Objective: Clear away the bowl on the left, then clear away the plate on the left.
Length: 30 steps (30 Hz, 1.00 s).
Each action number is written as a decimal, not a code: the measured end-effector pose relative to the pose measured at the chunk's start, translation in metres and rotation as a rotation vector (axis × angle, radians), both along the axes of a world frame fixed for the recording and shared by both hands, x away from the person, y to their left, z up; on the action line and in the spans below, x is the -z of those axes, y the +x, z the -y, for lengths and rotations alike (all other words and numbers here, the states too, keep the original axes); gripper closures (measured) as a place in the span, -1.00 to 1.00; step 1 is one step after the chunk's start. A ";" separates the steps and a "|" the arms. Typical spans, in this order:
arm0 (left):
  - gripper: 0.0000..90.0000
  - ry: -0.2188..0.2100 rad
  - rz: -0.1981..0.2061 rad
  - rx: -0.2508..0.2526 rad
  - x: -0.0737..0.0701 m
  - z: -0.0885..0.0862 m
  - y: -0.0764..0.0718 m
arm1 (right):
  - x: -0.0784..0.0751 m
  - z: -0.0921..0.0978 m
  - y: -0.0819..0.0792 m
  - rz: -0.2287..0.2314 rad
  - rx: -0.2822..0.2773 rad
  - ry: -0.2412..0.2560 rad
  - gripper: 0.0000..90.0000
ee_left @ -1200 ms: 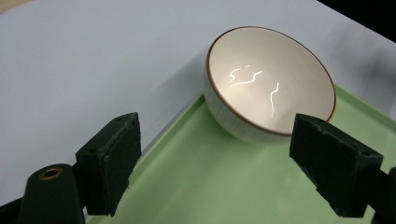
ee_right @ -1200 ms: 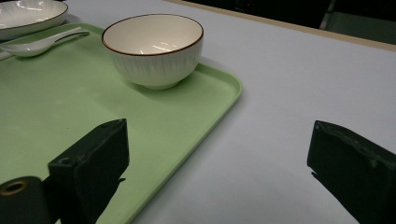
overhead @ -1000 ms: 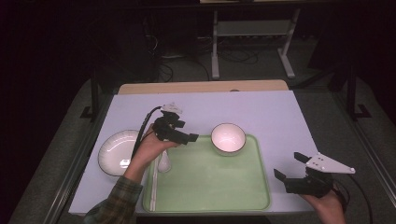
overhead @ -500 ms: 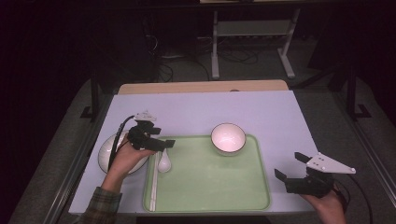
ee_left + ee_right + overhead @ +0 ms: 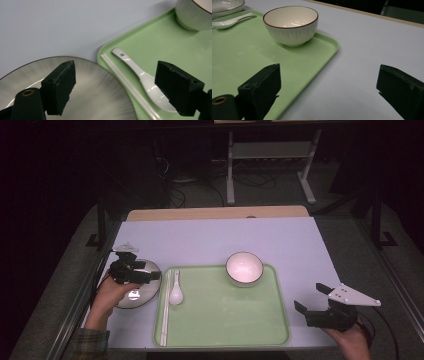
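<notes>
With jaws wide over the plate [image 5: 136, 290] beside the tray's [image 5: 225, 330] left edge, our left gripper [image 5: 131, 271] should next pinch its rim.

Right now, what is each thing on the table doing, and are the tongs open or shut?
Left tongs: open, over the plate, holding nothing.
Right tongs: open, empty, beside the tray.
Round white plate: flat on the table, left of the tray.
White ceramic spoon: lying on the tray.
White chopsticks: lying along the tray's left edge.
White bowl with a brown rim: upright, empty.
Light green plastic tray: flat on the table.
</notes>
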<state>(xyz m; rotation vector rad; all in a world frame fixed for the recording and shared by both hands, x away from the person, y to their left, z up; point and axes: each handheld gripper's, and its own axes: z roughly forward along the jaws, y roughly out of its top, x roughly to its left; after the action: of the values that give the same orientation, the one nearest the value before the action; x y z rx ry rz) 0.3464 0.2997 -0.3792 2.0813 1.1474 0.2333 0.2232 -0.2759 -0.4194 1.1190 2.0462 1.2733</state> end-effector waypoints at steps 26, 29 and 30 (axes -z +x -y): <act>-0.43 0.016 -0.114 -0.274 0.014 -0.102 0.002 | 0.002 -0.001 0.001 -0.005 -0.002 -0.014 -0.90; -0.34 0.024 -0.155 -0.330 0.017 -0.113 0.002 | 0.001 0.000 0.001 -0.005 -0.001 -0.014 -0.90; -0.29 0.020 -0.168 -0.339 0.019 -0.117 0.002 | 0.001 0.000 0.001 -0.005 0.000 -0.015 -0.90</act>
<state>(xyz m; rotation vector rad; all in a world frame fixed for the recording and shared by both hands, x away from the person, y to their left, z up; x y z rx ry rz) 0.3489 0.4169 -0.3977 1.9422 1.6061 0.2333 0.2244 -0.2755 -0.4205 1.1166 2.0562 1.2550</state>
